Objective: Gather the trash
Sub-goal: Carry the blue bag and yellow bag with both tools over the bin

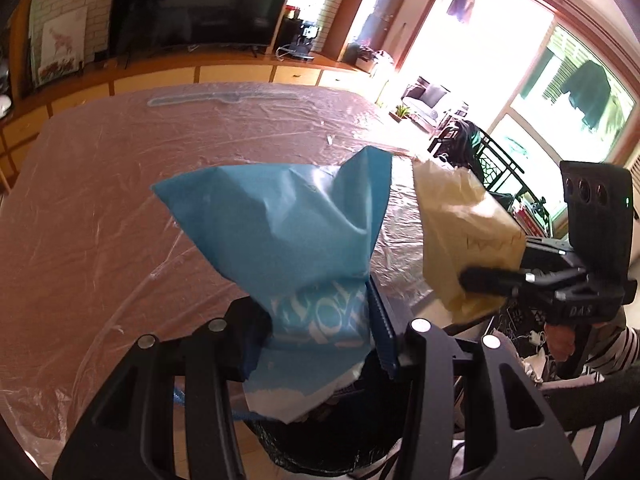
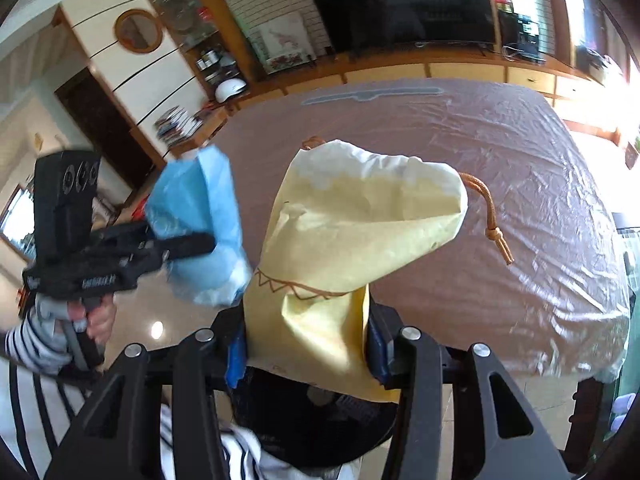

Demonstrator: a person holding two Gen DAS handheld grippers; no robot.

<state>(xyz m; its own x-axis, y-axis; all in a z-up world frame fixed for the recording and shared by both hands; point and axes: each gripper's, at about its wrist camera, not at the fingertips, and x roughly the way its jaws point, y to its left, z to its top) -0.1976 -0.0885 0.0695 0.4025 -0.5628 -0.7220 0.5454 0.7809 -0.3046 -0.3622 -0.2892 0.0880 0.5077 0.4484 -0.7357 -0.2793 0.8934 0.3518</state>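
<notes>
Tools pinch crumpled bags, left tool (image 1: pixel 320 320) blue bag (image 1: pixel 280 220), right tool (image 2: pixel 306 344) yellow bag (image 2: pixel 352 232), hiding both pads.

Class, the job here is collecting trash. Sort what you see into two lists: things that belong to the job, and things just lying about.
Part of the job:
- blue bag, held in the left claw
- yellow bag, held in the right claw
- black bin bag below the claws

Just lying about:
- table under plastic sheet
- television
- picture
</notes>
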